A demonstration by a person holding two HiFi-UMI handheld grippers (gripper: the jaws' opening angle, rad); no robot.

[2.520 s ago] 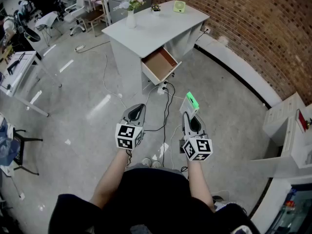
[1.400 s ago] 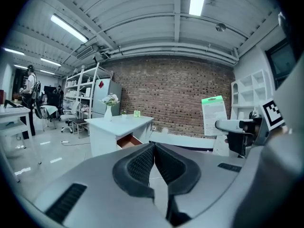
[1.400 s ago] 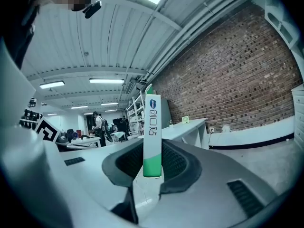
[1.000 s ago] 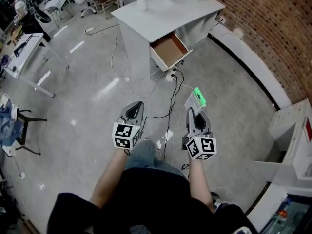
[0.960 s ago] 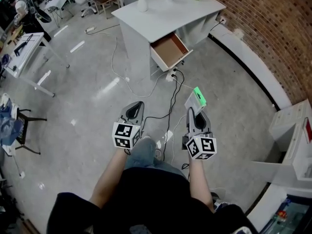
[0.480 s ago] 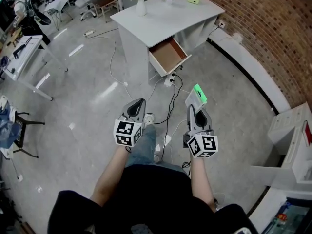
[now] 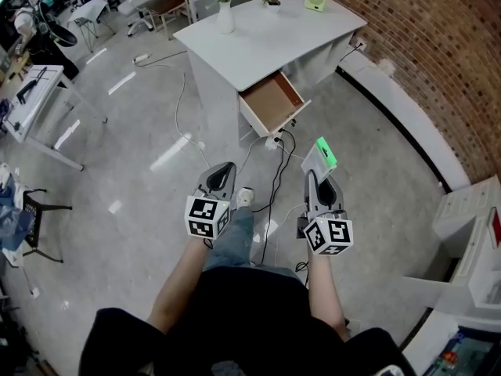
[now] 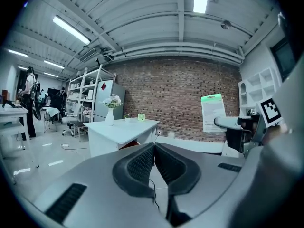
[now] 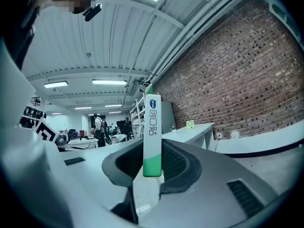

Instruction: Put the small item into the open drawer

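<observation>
R gripper [image 7: 316,180] clamps small box [image 7: 322,154] edge-on; L gripper [image 7: 222,171] pinched shut, empty. I see drawer [image 7: 270,100] far ahead. Thin grip, box cd pivot/slip en route.

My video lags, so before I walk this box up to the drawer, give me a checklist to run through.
1. Box gripped in right claw: ok, pads press on it.
2. Drawer open: ok.
3. Left claw free: ok, shut with nothing in it.
4. Floor route safe: not ok, cables lie across it below the drawer.
5. Drawer within reach: not ok, it lies well ahead across the floor.
</observation>
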